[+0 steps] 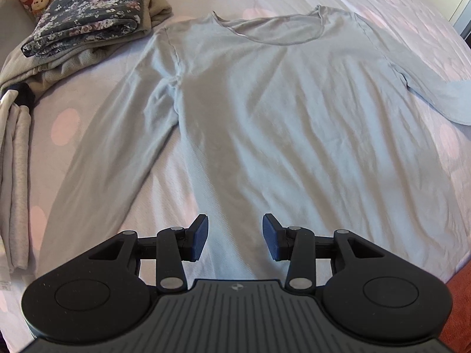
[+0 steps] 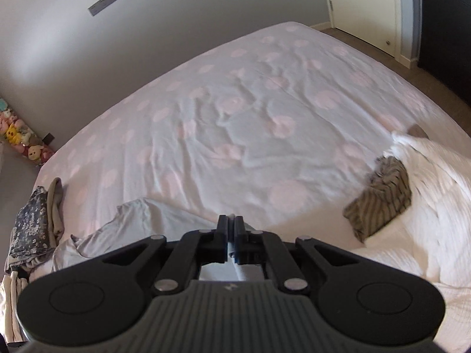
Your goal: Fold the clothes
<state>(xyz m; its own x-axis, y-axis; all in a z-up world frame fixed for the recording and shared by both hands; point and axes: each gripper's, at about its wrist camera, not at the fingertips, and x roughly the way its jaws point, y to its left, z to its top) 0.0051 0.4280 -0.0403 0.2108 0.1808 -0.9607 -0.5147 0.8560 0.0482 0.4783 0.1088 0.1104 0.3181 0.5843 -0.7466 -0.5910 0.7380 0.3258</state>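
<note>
A pale grey long-sleeved shirt (image 1: 265,103) lies face up on a bed sheet (image 1: 382,6) printed with pink dots, its neckline toward the far side and its body spread flat with light creases. In the left wrist view, one sleeve runs down the left side of the shirt body and the other extends off to the right. The left gripper (image 1: 235,239) hangs above the lower part of the shirt with its jaws partly apart and nothing between the blue pads (image 1: 200,235). The right gripper (image 2: 231,239) has its jaws closed on a fold of the same pale grey fabric, which shows between and below the fingers; the rest of the shirt (image 2: 132,223) lies bunched to the left in that view. A folded floral garment (image 1: 85,14) rests on a beige one (image 1: 156,3) at the left edge of the bed. A striped garment (image 2: 379,197) lies against a white blanket (image 2: 435,206) on the right.
</note>
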